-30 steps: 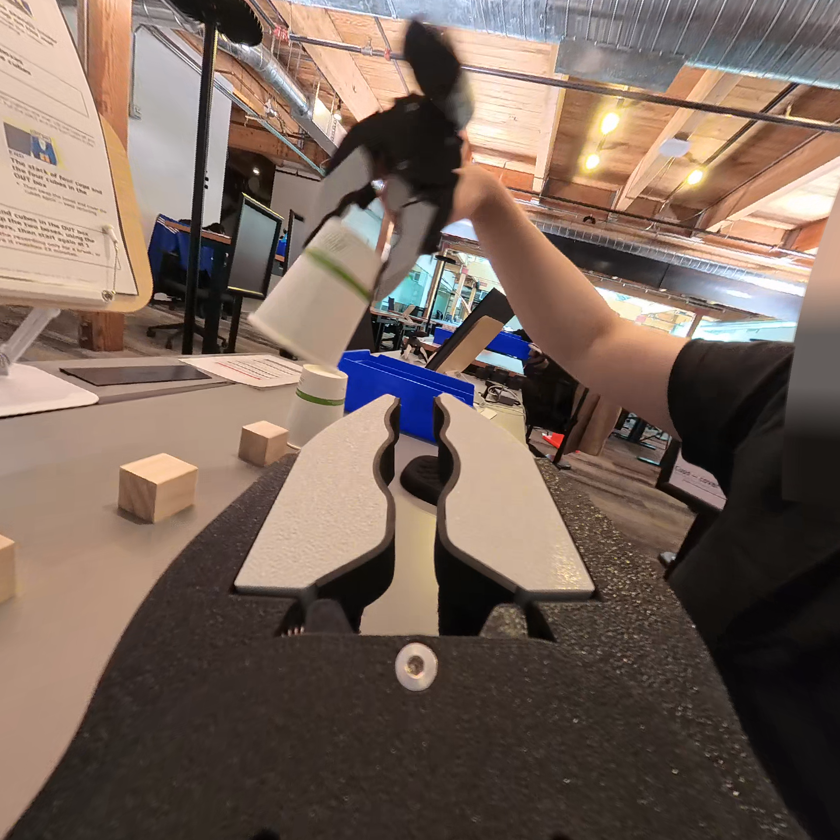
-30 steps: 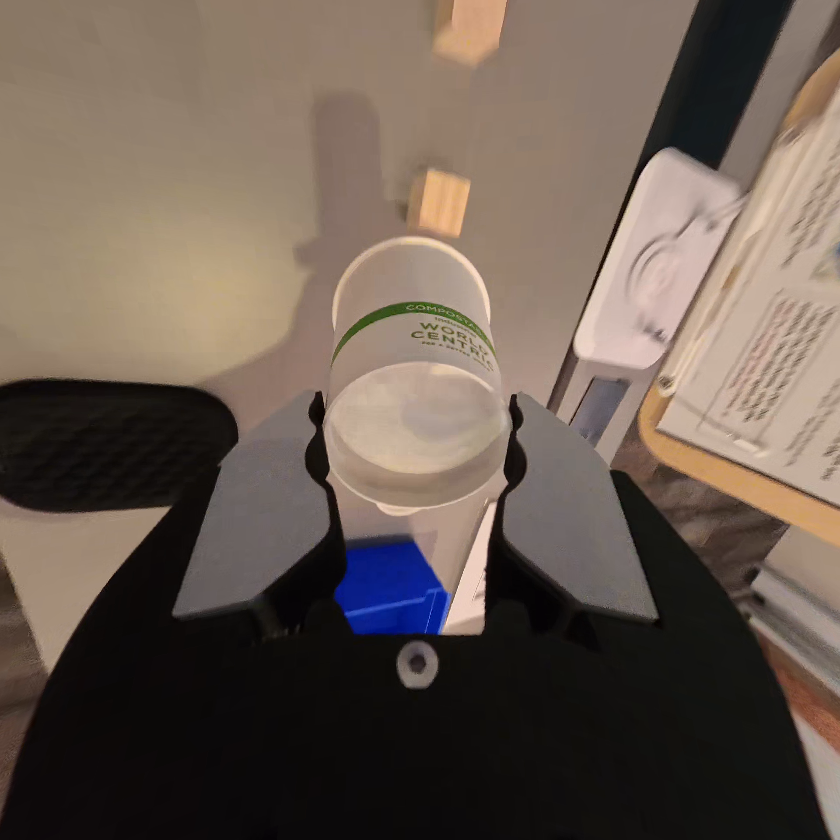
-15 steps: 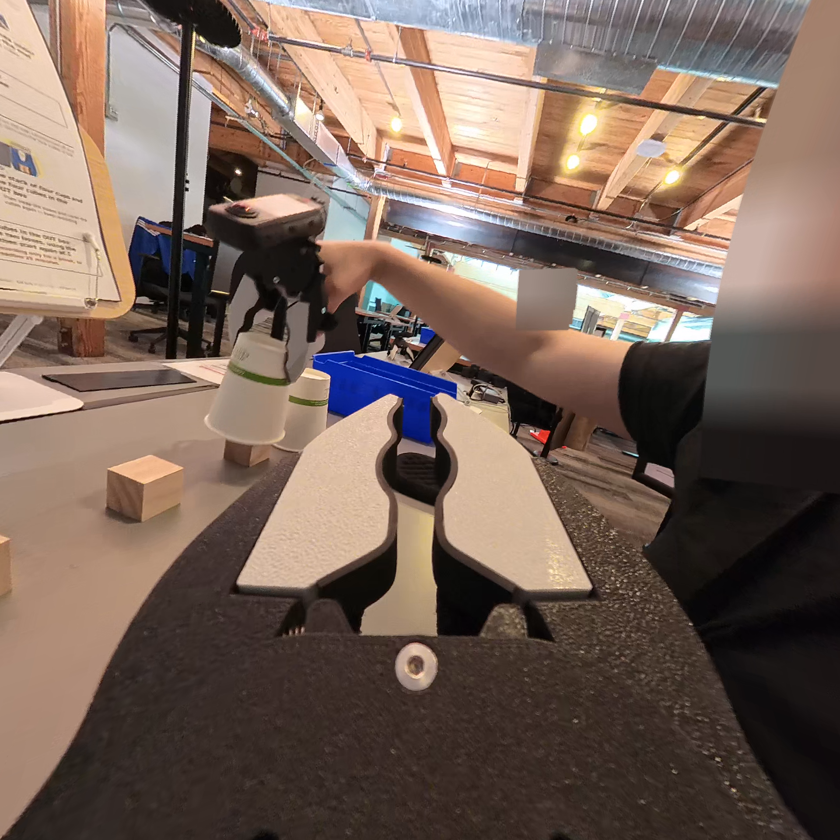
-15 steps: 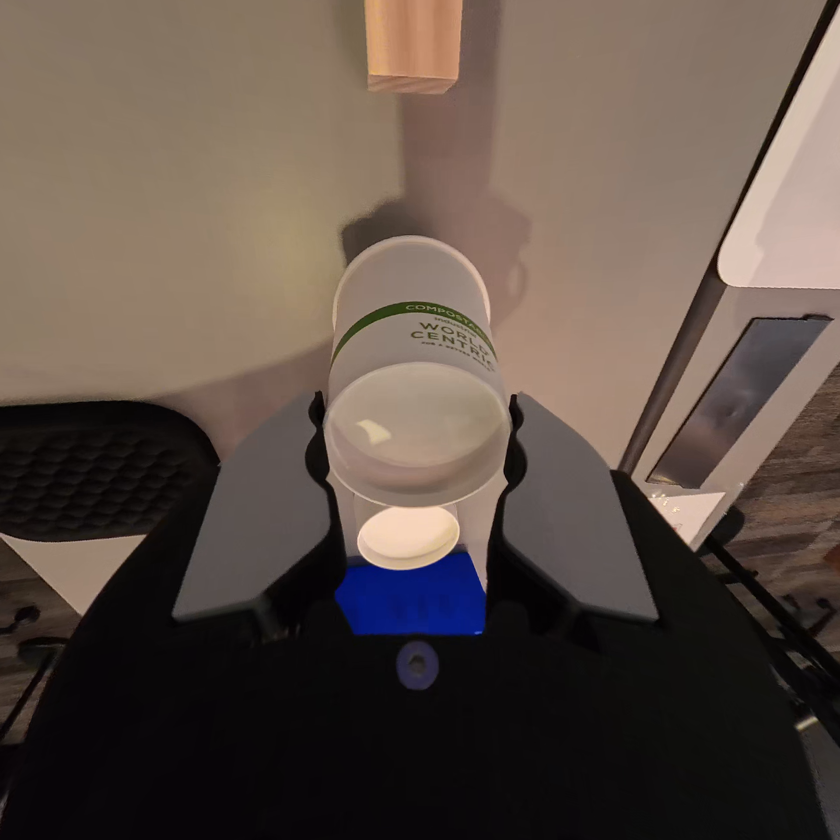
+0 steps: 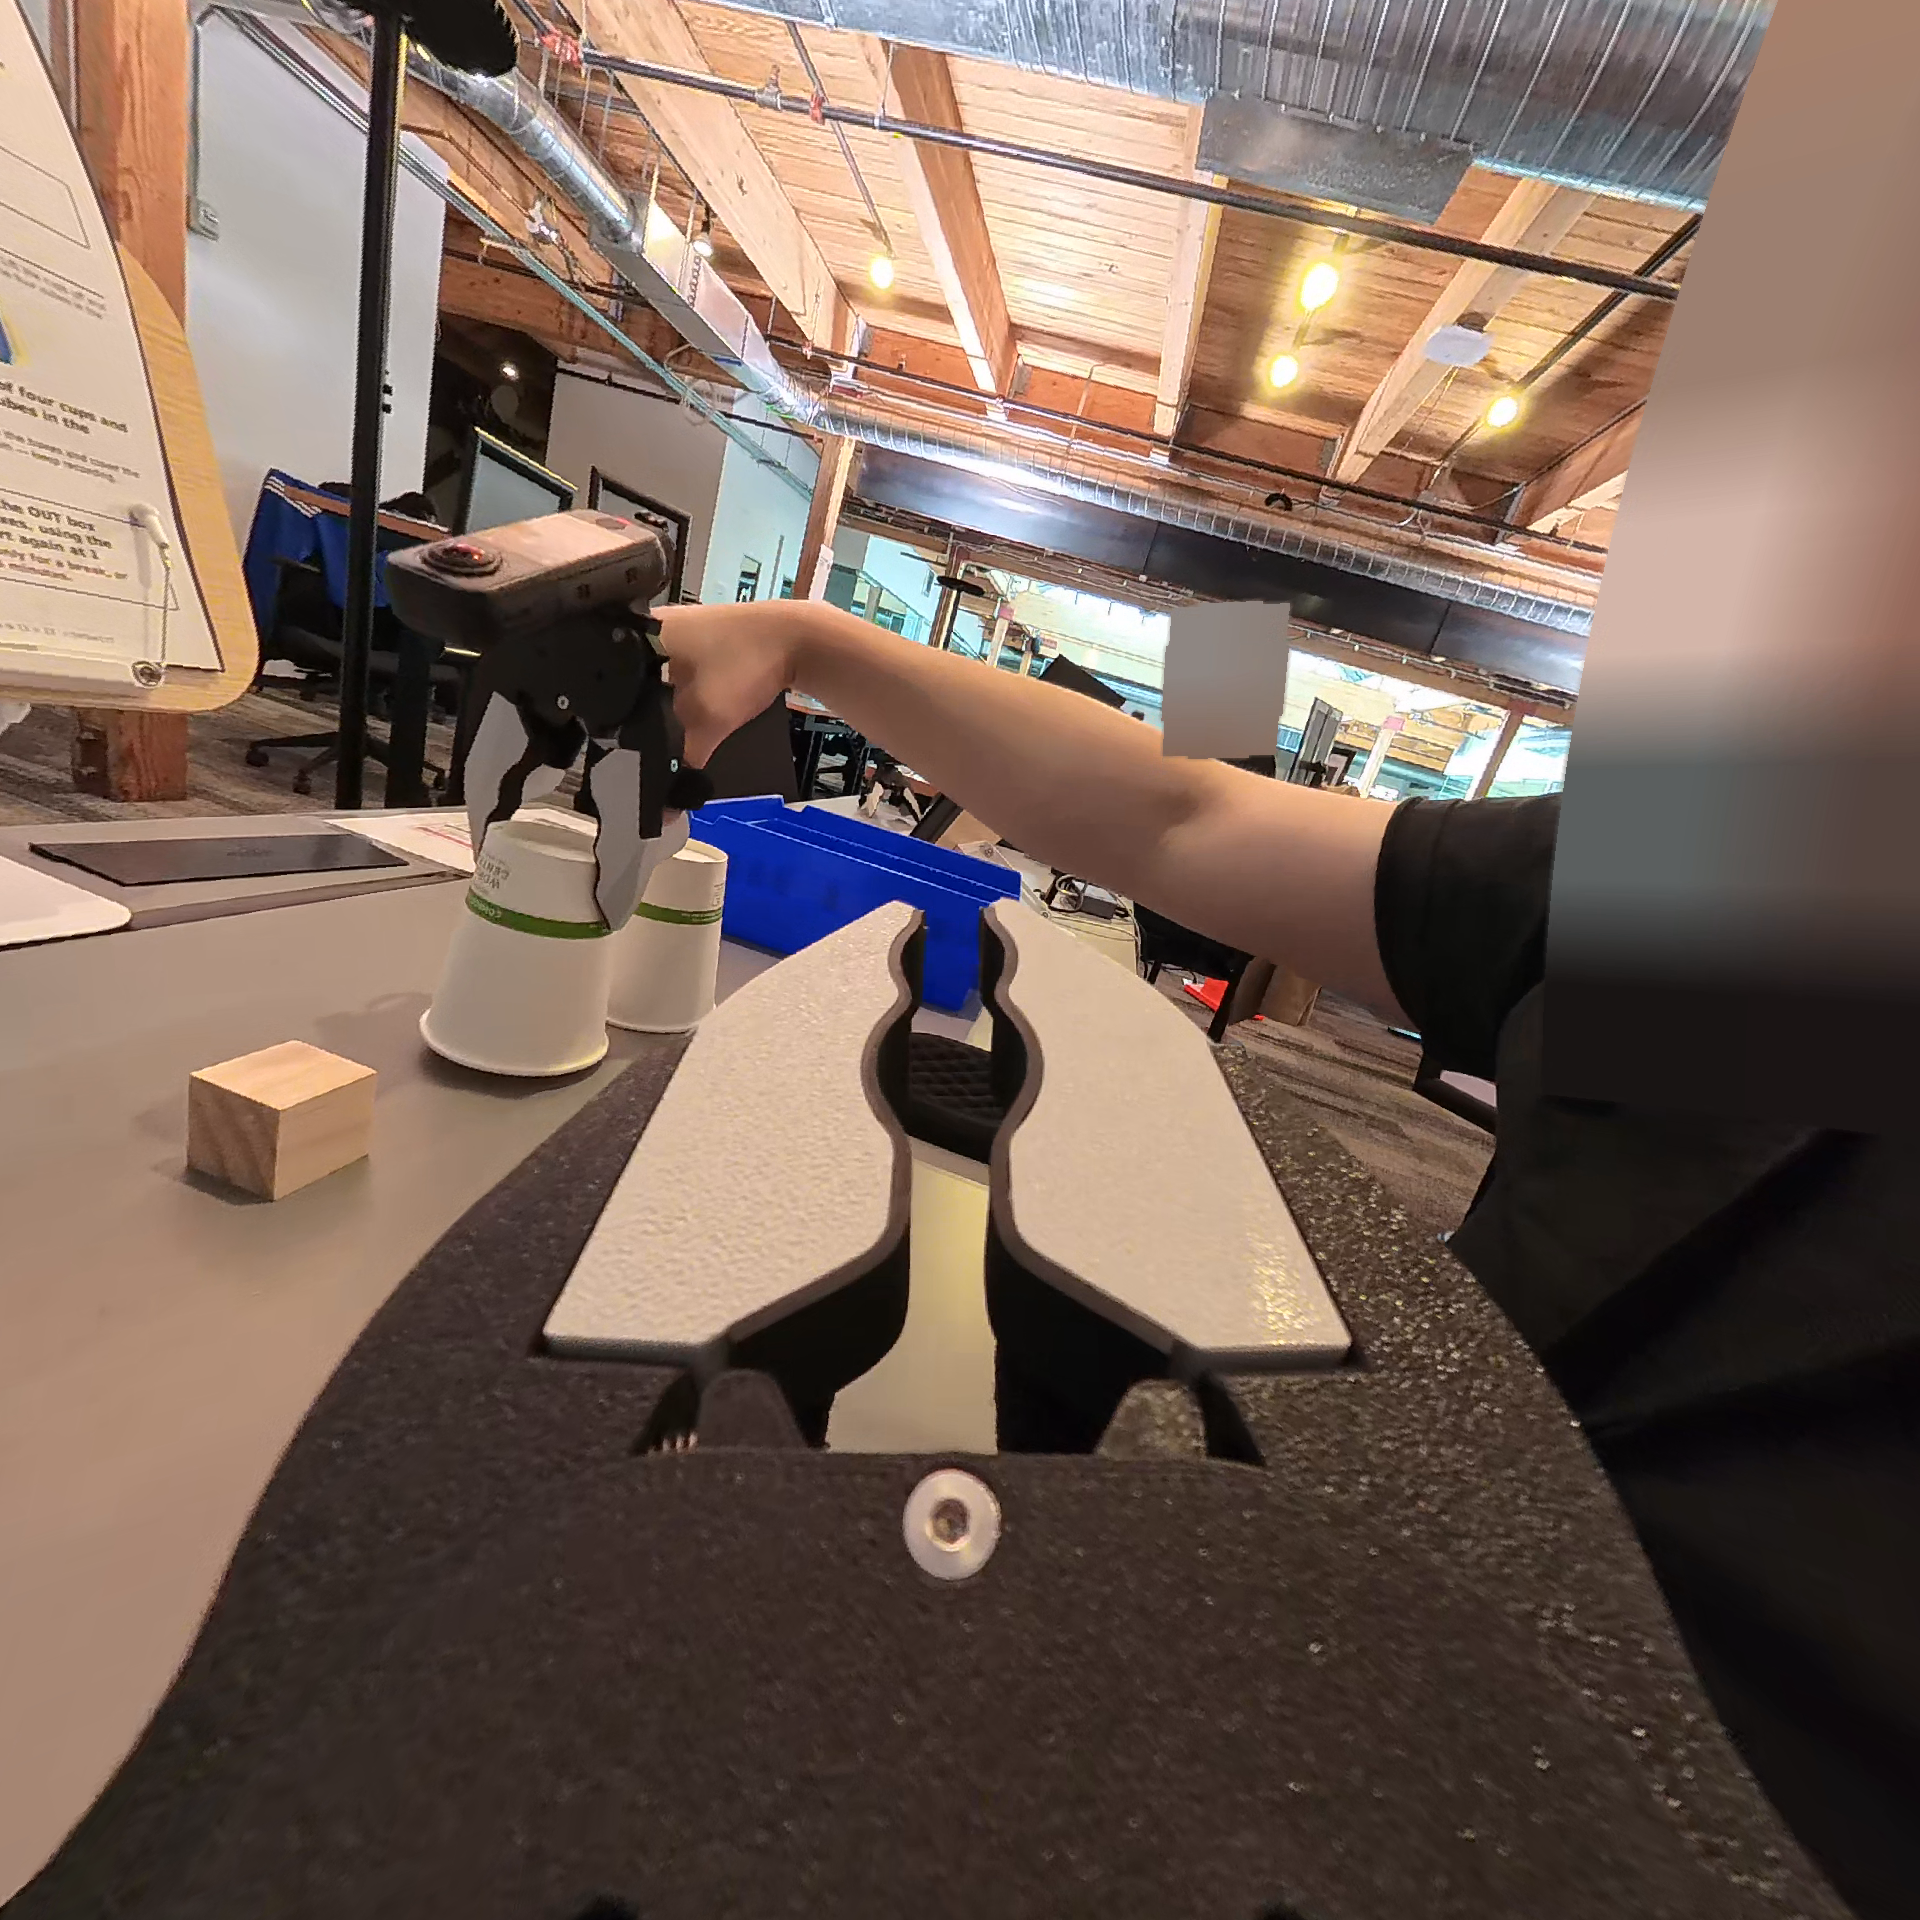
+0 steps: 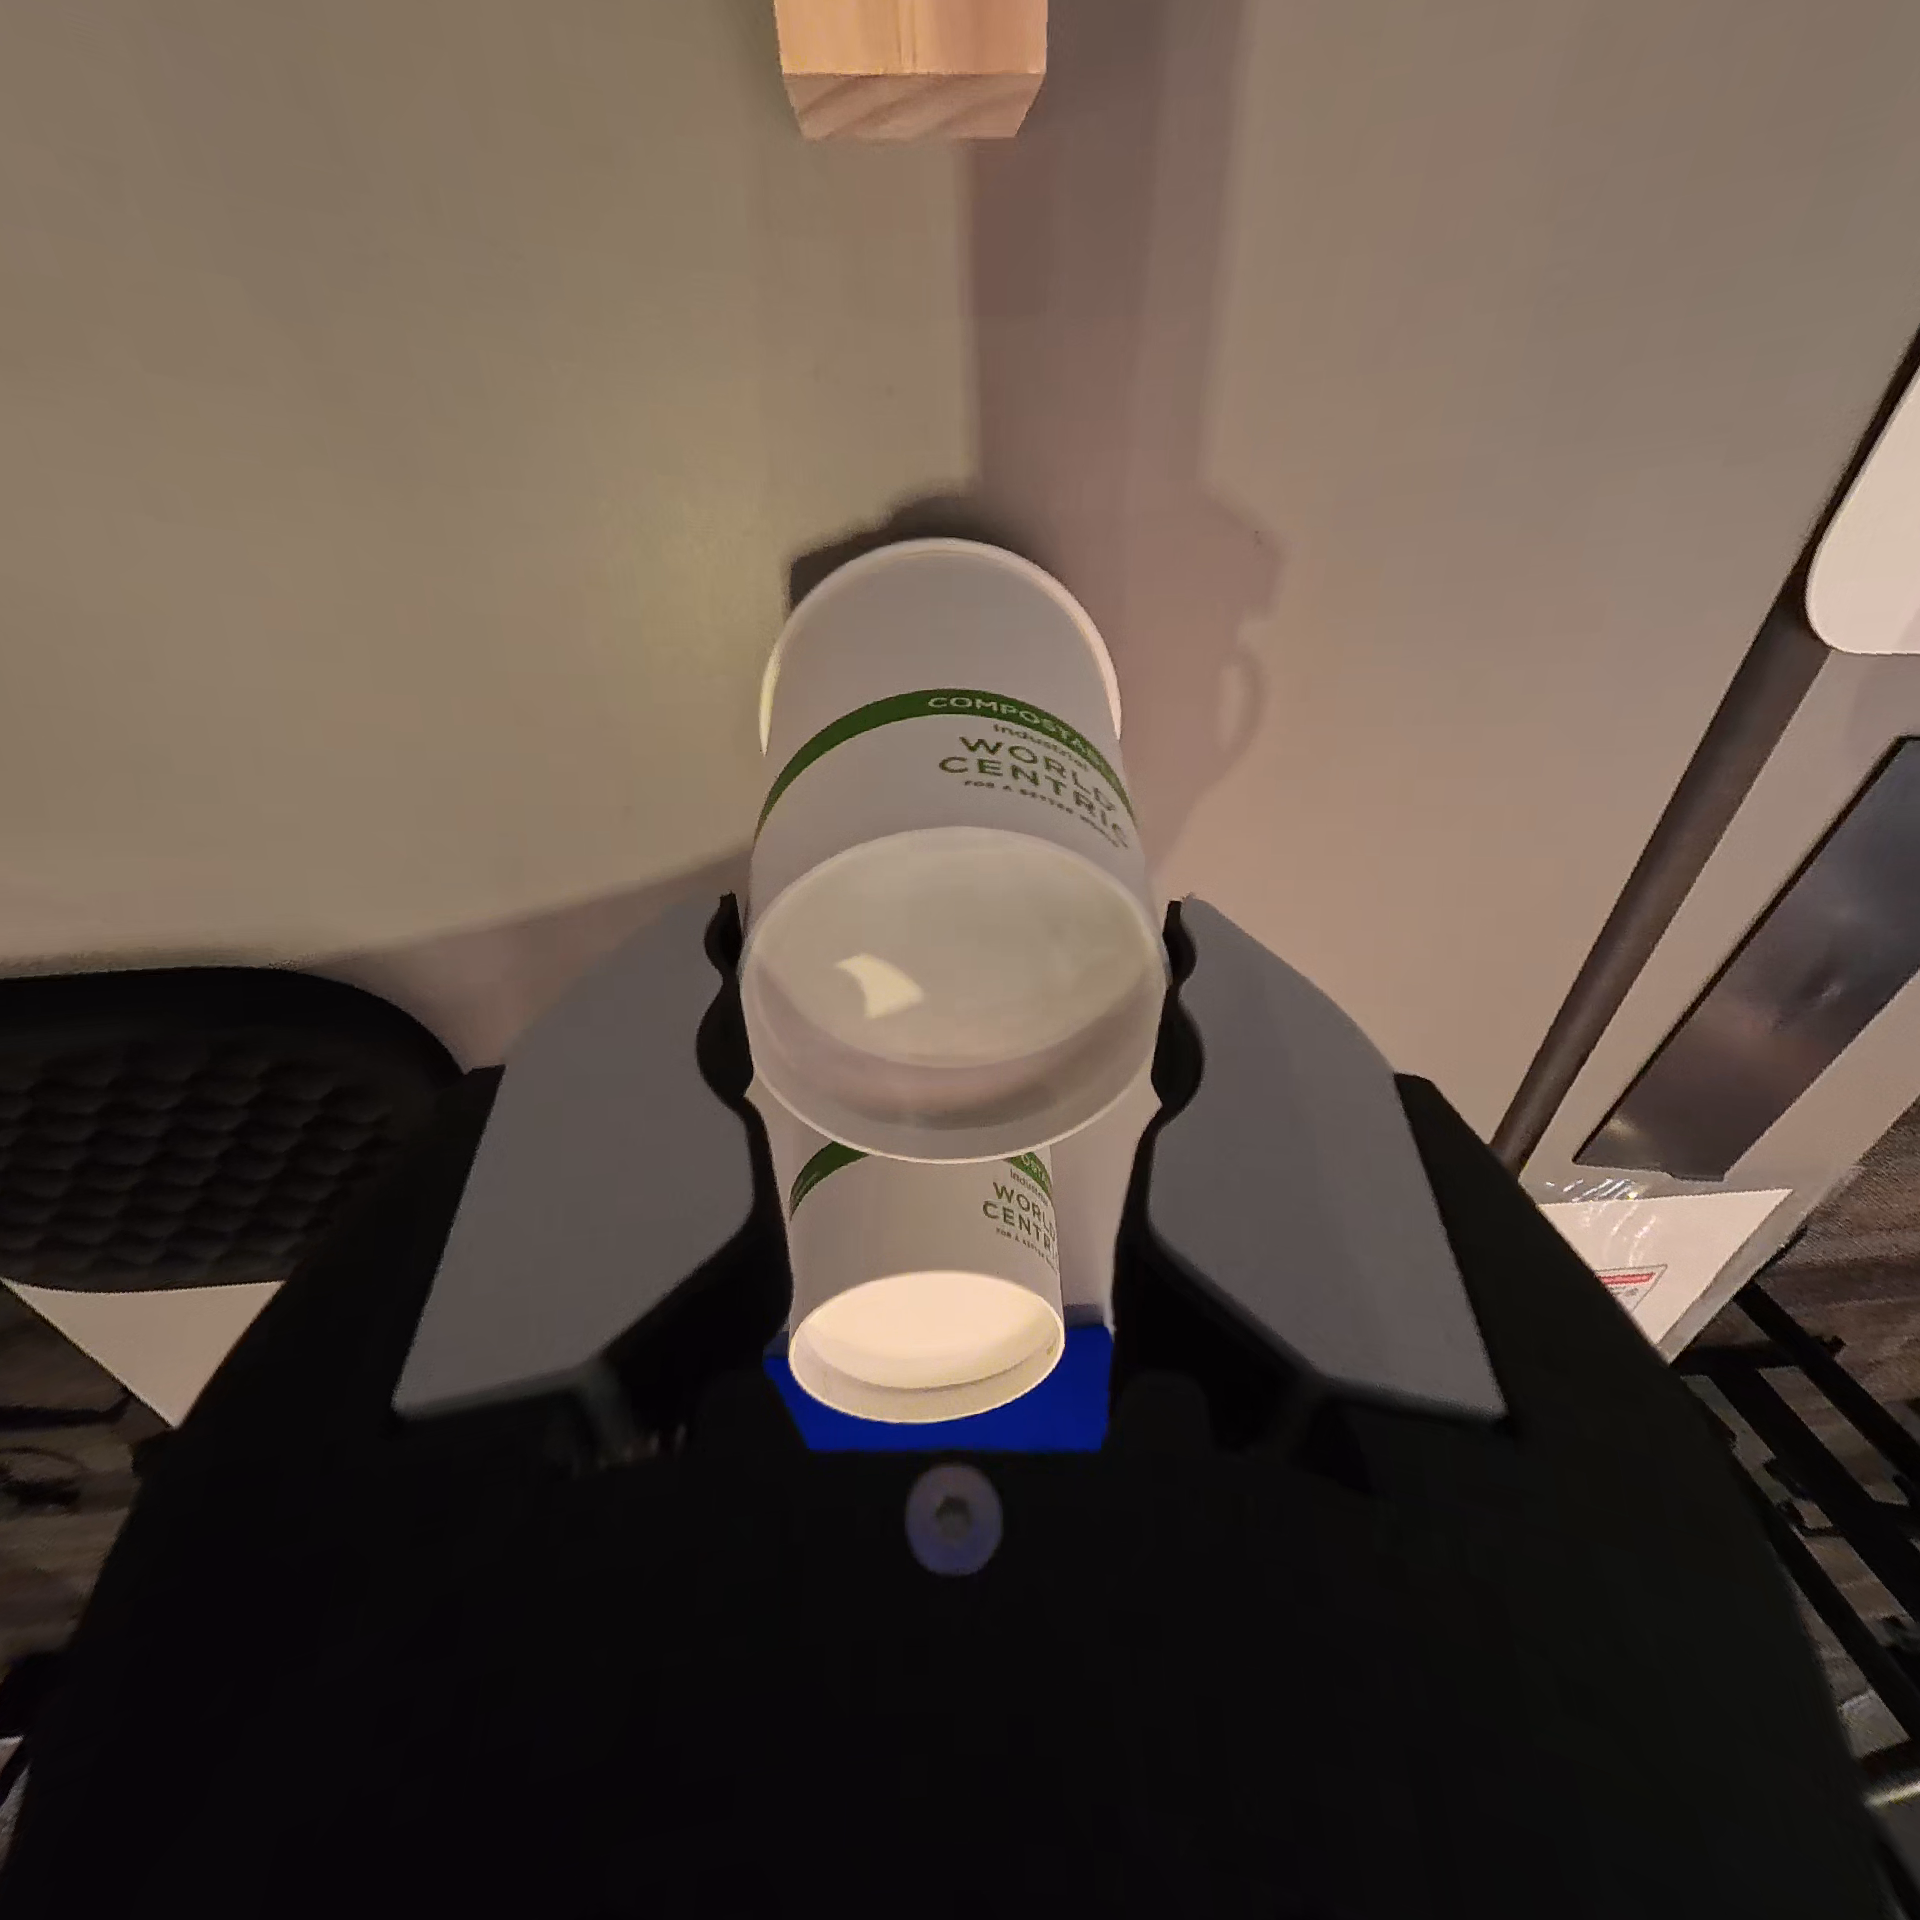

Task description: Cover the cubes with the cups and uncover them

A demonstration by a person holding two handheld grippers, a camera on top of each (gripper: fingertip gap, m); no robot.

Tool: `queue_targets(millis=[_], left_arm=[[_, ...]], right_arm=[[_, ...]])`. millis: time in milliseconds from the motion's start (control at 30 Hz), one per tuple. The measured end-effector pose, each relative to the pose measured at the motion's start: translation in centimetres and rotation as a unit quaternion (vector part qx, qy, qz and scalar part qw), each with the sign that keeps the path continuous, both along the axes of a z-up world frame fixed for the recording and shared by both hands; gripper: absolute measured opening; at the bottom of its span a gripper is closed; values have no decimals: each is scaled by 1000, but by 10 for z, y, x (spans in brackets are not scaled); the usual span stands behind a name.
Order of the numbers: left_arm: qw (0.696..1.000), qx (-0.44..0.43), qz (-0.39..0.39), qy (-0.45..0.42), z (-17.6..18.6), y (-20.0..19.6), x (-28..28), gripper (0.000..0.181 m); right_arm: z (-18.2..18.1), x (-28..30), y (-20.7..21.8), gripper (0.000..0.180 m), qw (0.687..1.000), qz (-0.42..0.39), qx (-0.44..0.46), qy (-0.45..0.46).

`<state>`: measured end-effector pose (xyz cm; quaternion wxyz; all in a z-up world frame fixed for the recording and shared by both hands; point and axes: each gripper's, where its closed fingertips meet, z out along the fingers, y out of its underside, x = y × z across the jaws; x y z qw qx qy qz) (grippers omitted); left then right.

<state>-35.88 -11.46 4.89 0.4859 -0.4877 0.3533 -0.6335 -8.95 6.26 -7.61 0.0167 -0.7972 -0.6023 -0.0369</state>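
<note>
My right gripper is shut on the base end of a white paper cup with a green band. The cup stands mouth down on the grey table. In the left wrist view this gripper points down over the cup. A second upturned cup stands just behind it, also showing in the right wrist view. A bare wooden cube lies near the held cup, seen again in the right wrist view. My left gripper is empty, jaws nearly together.
A blue bin stands behind the cups. A sheet on a wooden board and a black pad are at the far left. The person's arm reaches across above the table.
My right gripper swung the cup from tilted in the air to mouth down and lowered it onto the table. The far cube seen earlier is no longer in view. My left gripper stayed put.
</note>
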Motion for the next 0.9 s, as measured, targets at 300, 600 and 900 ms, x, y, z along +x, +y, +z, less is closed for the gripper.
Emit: queue_targets(millis=[300,600,900], left_arm=[[1000,-5,-1,0,-2,0,0,9],[1000,-4,1,0,-1,-1,-2,9],[988,43,94,116,-1,30,-41,18]], right_arm=[[-7,0,0,76,1000,2,-7,-7],[-2,-1,5,83,1000,-22,13,12],[95,-24,-3,99,973,10,177,144]])
